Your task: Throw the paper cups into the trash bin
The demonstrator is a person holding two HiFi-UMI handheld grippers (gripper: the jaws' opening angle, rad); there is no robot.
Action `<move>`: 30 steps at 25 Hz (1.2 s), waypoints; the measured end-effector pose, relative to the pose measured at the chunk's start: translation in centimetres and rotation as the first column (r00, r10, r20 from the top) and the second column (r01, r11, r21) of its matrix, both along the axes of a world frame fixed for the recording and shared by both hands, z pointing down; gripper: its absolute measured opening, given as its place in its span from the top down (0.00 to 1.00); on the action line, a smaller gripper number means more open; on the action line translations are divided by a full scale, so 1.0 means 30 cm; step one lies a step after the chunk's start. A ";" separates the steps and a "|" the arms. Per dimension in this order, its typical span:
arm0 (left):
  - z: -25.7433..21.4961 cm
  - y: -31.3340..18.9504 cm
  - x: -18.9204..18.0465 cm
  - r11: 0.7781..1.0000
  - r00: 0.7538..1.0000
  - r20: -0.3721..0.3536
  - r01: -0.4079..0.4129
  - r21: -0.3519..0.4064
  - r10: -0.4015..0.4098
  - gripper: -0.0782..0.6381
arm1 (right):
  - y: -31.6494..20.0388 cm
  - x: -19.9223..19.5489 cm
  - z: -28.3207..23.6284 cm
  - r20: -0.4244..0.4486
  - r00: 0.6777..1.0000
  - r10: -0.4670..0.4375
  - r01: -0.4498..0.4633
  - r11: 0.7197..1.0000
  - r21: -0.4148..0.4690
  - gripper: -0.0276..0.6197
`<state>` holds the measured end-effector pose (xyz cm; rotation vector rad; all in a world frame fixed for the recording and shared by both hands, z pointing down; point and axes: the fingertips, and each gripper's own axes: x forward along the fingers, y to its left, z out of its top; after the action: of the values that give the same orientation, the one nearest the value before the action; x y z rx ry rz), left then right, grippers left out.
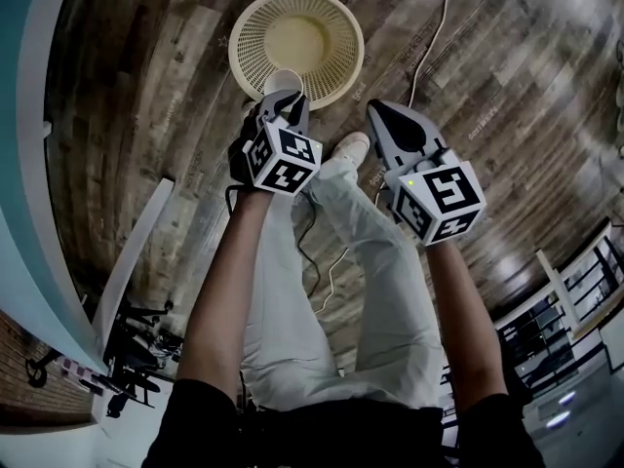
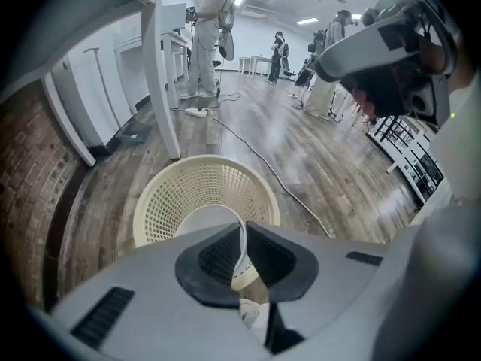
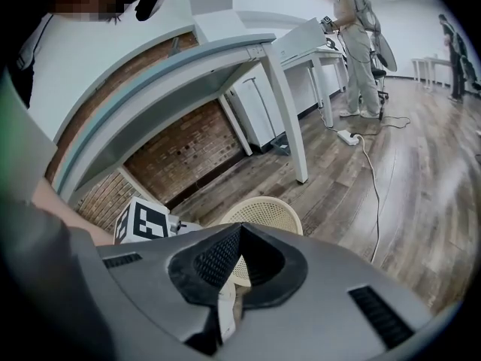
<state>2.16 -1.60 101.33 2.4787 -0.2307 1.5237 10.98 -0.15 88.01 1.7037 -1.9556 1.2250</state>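
The release step appears to be in hand. The left gripper's (image 2: 242, 235) jaws are pinched on the wall of a paper cup (image 2: 203, 220), which is held above the near rim of the trash bin (image 2: 180, 186). The right gripper (image 3: 239, 235) is held above and beside the bin, its jaws pressed together with nothing between them. Next, the cup would likely need to be carried over the bin's middle before the jaws are spread.

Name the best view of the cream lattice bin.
Head view: the cream lattice plastic bin shows from above, nearly whole. Left gripper view: white paper cup covers part. Right gripper view: jaws hide most.
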 end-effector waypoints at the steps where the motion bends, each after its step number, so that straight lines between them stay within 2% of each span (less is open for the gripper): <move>1: 0.003 -0.001 0.002 1.000 1.000 -0.005 0.003 0.003 -0.003 0.85 | 0.005 0.000 0.004 0.002 1.000 -0.002 0.002 1.000 -0.002 0.95; 6: 0.010 0.012 0.023 1.000 1.000 -0.027 -0.003 -0.003 0.003 0.84 | 0.043 0.002 0.032 0.014 1.000 -0.012 0.013 1.000 -0.026 0.95; 17: -0.016 0.013 0.034 1.000 1.000 -0.015 -0.019 -0.007 0.019 0.82 | 0.025 0.007 0.012 0.017 0.998 -0.056 0.056 0.998 -0.021 0.95; 23: -0.163 0.049 0.020 0.999 0.999 -0.030 -0.046 -0.021 0.045 0.86 | 0.036 -0.015 -0.117 0.007 0.997 -0.081 0.081 0.997 -0.005 0.95; 26: -0.256 0.032 0.021 0.998 0.997 -0.043 -0.060 0.008 0.060 0.87 | 0.025 -0.022 -0.198 -0.008 0.996 -0.092 0.092 0.996 0.016 0.95; 30: -0.399 0.012 0.021 0.999 0.997 -0.074 -0.025 0.041 0.028 0.88 | 0.031 -0.026 -0.327 -0.019 0.995 -0.102 0.102 0.994 0.032 0.95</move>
<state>2.78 -1.25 89.34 2.5739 -0.2191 1.4466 10.19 0.78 78.20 1.6026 -2.0368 1.1450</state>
